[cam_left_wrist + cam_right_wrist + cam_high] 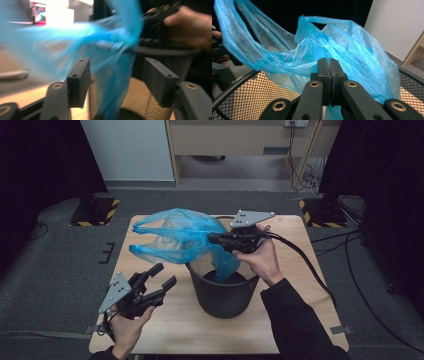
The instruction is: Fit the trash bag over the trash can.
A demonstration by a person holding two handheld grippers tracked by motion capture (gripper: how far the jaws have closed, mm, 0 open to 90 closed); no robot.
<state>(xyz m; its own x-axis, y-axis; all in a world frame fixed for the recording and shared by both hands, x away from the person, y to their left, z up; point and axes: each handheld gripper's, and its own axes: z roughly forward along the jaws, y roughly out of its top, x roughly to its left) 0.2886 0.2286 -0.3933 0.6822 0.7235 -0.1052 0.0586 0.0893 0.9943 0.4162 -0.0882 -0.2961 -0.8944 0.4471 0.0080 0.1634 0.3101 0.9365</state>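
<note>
Starting at the left of the high view, you are holding your left gripper (162, 275) low over the wooden table (165, 320), its jaws spread apart with nothing between them, pointing toward the black mesh bin (222, 295) that is standing near the middle of the table. In the left gripper view those parted pads (78, 77) are framing the bin's ribbed wall (140, 100), with the bag's blue film hanging blurred in front of it. Moving right, the blue plastic bag (175, 237) is billowing in the air above and to the left of the bin, its lower end trailing down inside the rim. At the right, your right gripper (214, 239) is clamping a fold of the bag; the right gripper view shows the jaws pressed tight together on the thin film (352, 50), over the bin's rim (234, 87). You are dealing with something very light, limp and slick: it is holding no shape of its own, it probably catches any draught, and a thin pinch may slide out or stretch the film. For the free gripper, you are likely best served by taking a gathered edge or one of the loop handles at the bag's mouth, where the plastic is bunched thicker, rather than a single flat layer.
</note>
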